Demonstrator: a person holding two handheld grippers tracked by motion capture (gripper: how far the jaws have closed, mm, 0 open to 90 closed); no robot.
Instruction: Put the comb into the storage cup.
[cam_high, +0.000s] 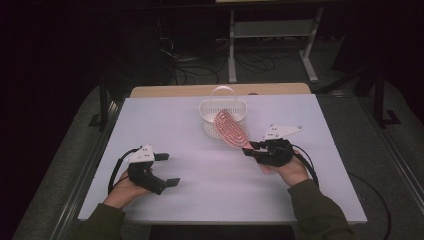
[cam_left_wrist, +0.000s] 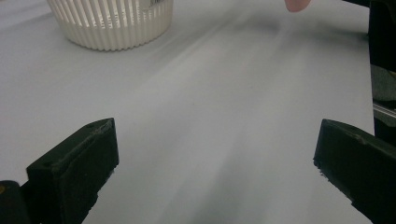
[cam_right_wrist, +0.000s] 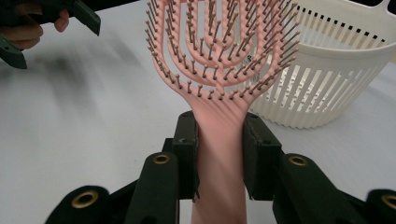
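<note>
Right gripper (cam_right_wrist: 219, 154) clamps the pink hairbrush (cam_right_wrist: 219, 60) by its handle, one jaw pressed to each side just below where the handle widens into the head. Bristles face the camera that rides on it. From the high view the brush head (cam_high: 231, 129) sits tilted at the near rim of the white basket (cam_high: 207, 111), leaning over or against it; whether it touches the rim I cannot tell.

Left gripper (cam_high: 165, 170), nearer the table's front edge, rests low with jaws spread wide and nothing between them; bare white table (cam_left_wrist: 224, 116) lies ahead of it, the basket wall (cam_left_wrist: 112, 28) off at the far left of its view.

Judgement: the step in hand looks like getting the brush into the basket. Notes for doing it well:
- Head must clear the near rim before going down; lift enough that the bristles do not catch the slats.
- Basket is light and slotted, likely to slide or tip if the brush pushes on its wall. Come down from above, not sideways.
- Arched handle (cam_high: 223, 90) stands over the basket's middle; go in on the near side of it.
- Grip is low on a long brush, so the head may swing; move slowly and release only once the head rests inside.
- Idle left gripper could steady the basket if it starts to shift.
</note>
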